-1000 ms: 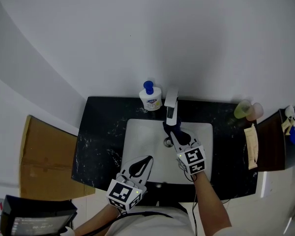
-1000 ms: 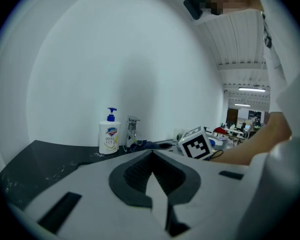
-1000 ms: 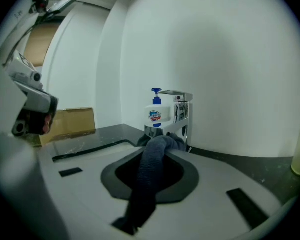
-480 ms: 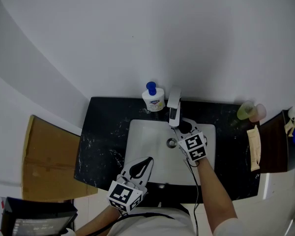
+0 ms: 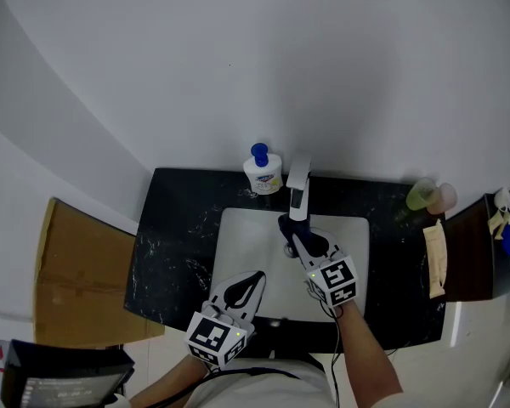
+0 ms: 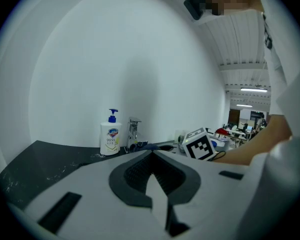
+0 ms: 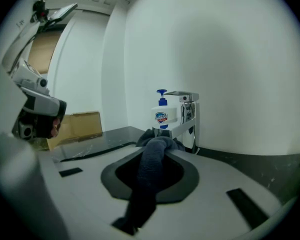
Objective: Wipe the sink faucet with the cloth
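Dark blue-grey cloth [image 7: 153, 160] is pinched lengthwise in your right claw [image 5: 297, 238]. Its bunched front end appears to press against the spout of the chrome sink faucet [image 5: 298, 185].

Change noted: half a second ago the claw sat off the faucet's right side, nearer its base. It has now drawn back to the spout tip, over the white basin [image 5: 238, 253].

Judgement: a wiping stroke is under way; lever and base likely remain.

Left claw [image 5: 248, 280], pressed together on nothing, waits well short of the faucet, at the black stone table's [image 5: 170, 236] front edge.
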Action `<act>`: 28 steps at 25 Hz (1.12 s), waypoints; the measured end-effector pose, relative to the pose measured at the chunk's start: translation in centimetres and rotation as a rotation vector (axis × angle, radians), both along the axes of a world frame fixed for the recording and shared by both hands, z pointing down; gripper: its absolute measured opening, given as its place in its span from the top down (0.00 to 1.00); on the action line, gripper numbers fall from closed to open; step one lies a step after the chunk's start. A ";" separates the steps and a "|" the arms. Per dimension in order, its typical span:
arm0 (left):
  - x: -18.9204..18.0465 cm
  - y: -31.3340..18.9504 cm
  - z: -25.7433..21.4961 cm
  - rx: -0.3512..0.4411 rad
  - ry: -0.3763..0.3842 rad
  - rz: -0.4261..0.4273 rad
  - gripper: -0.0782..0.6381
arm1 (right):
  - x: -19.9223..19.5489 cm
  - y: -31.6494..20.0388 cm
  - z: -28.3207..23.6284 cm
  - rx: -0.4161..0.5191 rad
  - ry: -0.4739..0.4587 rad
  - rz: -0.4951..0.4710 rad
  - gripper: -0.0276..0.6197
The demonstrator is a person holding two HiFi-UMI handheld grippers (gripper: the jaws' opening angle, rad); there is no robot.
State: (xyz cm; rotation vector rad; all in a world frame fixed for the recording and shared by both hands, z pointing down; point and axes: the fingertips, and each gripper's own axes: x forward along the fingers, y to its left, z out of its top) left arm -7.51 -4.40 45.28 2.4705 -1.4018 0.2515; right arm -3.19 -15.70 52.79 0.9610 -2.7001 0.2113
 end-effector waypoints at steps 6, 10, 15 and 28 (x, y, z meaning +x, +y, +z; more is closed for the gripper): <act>-0.6 0.4 0.0 -0.003 -0.011 -0.010 0.89 | 0.0 -3.7 1.4 0.054 0.128 0.004 0.87; -1.6 0.9 0.1 -0.011 -0.022 -0.034 0.89 | 0.6 -7.6 0.9 0.103 0.181 0.028 0.87; -2.7 1.2 0.3 -0.016 -0.029 -0.061 0.89 | 0.3 -8.1 0.8 0.106 0.162 0.031 0.87; -0.8 0.9 -0.6 0.010 0.001 -0.009 0.89 | 0.4 0.3 -0.2 0.045 0.042 0.000 0.87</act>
